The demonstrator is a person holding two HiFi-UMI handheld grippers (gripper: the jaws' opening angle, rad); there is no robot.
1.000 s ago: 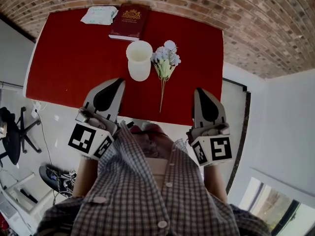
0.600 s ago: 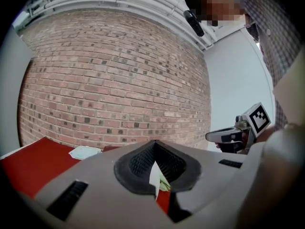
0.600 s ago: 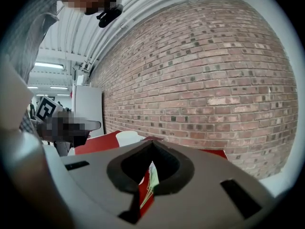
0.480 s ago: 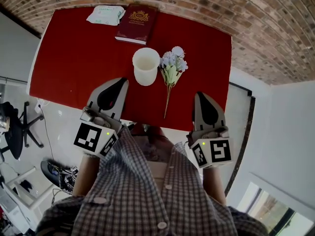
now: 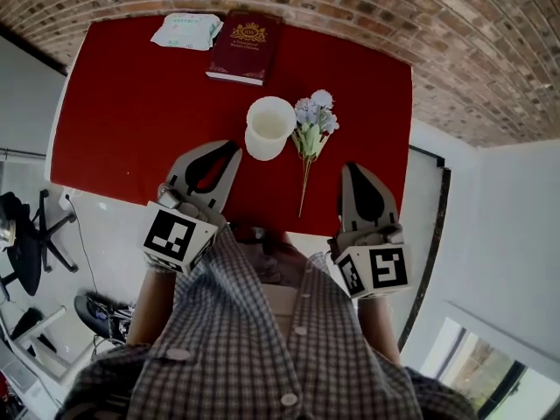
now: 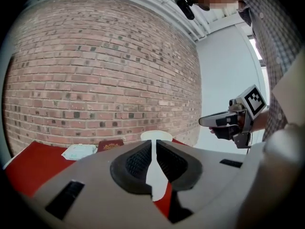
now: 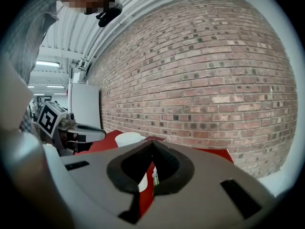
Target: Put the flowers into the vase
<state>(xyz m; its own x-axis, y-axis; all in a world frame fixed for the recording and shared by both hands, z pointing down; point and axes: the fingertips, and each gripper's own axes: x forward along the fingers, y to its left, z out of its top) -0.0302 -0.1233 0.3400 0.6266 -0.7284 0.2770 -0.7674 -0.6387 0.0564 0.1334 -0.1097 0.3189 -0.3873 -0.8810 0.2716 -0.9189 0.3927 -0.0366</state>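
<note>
A white vase (image 5: 269, 128) stands upright on the red table (image 5: 131, 103). Just right of it lies a bunch of pale blue flowers (image 5: 312, 129), its stem pointing at the near edge. My left gripper (image 5: 229, 150) hovers over the near edge, aimed at the vase. Its jaws are opening, a narrow slit apart, with nothing between them. In the left gripper view the vase rim (image 6: 156, 136) shows beyond my left gripper (image 6: 152, 144). My right gripper (image 5: 354, 169) is shut and empty, near the table edge right of the stem. The right gripper view shows the vase (image 7: 127, 139) past my right gripper (image 7: 152, 144).
A dark red book (image 5: 245, 35) and a white tissue packet (image 5: 185, 31) lie at the table's far edge, against a brick wall. An office chair (image 5: 26, 234) stands on the floor at the left. The person's checked shirt fills the lower head view.
Both grippers have moved forward to the table's near edge. The left one has swung its tip towards the vase, and its jaws have parted slightly.
</note>
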